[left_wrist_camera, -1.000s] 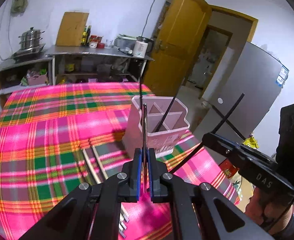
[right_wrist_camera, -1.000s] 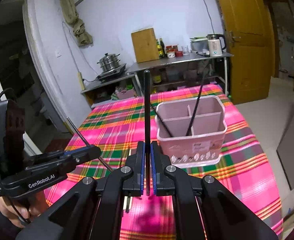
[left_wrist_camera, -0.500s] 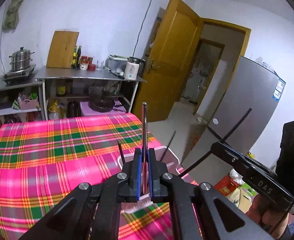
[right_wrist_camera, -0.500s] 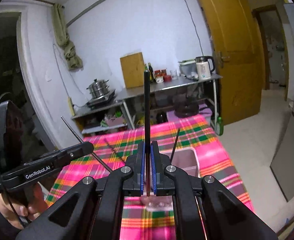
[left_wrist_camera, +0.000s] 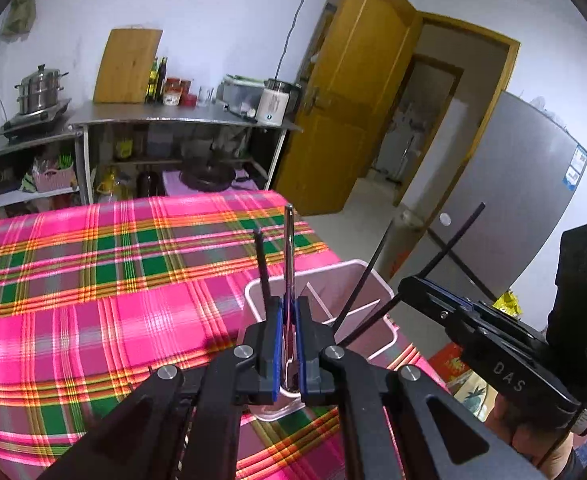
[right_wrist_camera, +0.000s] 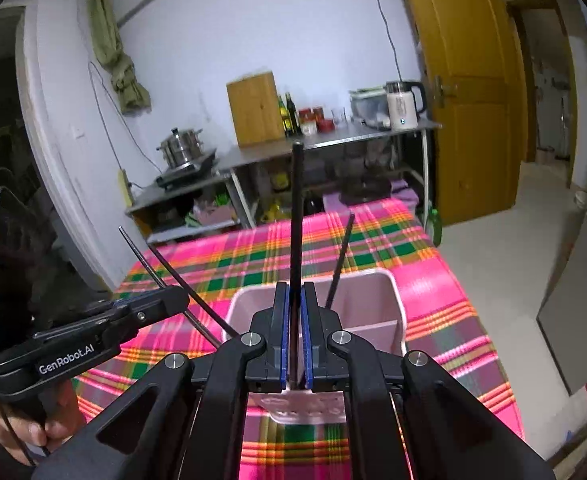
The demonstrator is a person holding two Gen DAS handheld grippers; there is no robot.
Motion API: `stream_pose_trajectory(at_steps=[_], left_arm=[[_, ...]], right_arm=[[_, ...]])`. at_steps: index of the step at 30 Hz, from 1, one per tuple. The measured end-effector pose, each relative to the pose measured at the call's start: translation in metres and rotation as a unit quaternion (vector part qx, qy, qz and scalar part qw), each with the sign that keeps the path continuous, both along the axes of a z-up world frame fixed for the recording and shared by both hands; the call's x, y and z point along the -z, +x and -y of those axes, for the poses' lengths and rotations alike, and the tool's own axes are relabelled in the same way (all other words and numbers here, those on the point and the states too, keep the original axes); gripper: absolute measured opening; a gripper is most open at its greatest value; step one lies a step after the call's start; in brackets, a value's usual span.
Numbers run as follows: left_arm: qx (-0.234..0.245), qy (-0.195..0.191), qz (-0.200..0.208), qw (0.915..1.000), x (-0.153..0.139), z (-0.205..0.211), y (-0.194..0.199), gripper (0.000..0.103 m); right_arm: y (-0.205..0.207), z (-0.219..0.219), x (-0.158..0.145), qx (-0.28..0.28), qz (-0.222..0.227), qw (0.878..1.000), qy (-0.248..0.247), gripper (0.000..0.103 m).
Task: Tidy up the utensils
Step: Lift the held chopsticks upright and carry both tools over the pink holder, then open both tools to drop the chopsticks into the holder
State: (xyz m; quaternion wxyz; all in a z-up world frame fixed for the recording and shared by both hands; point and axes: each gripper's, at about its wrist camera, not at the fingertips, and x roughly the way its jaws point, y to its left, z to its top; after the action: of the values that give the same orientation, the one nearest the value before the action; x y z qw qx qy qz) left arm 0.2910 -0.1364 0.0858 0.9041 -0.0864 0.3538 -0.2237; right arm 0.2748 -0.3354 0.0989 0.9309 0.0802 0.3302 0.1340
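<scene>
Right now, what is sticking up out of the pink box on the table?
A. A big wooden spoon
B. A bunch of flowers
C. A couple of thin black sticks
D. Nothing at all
C: in the right wrist view a thin black stick rises out of the pink box, and another black stick leans out of its left side.

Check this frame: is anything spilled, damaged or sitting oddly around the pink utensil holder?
Nothing stands out. The pink utensil holder stands upright on the plaid tablecloth, with black chopsticks leaning inside. The left tongs grip a metal chopstick; the right tongs grip a black one.
</scene>
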Motion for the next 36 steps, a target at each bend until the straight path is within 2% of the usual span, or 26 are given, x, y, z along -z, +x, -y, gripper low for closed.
stream_pose_trajectory(at_steps=[7, 14, 17, 22, 36], left_arm=[[-0.004, 0.025, -0.012, 0.9996, 0.021, 0.008, 0.002, 0.006], [-0.012, 0.044, -0.012, 0.9989, 0.028, 0.012, -0.001, 0.008], [-0.014, 0.047, -0.007, 0.9988, 0.024, 0.012, -0.005, 0.011], [-0.019, 0.049, 0.012, 0.9986, 0.012, 0.009, -0.017, 0.015], [-0.03, 0.047, 0.057, 0.9968, -0.028, -0.004, -0.063, 0.016]], right_arm=[[0.008, -0.001, 0.026, 0.0, -0.03, 1.0, -0.003, 0.006], [0.011, 0.003, 0.038, 0.003, -0.048, 0.999, 0.003, 0.006], [0.009, 0.006, 0.036, 0.008, -0.05, 0.999, 0.002, 0.007], [0.0, 0.009, 0.024, 0.012, -0.033, 0.999, 0.002, 0.017], [-0.039, 0.003, -0.008, 0.015, 0.002, 1.0, -0.008, 0.018]])
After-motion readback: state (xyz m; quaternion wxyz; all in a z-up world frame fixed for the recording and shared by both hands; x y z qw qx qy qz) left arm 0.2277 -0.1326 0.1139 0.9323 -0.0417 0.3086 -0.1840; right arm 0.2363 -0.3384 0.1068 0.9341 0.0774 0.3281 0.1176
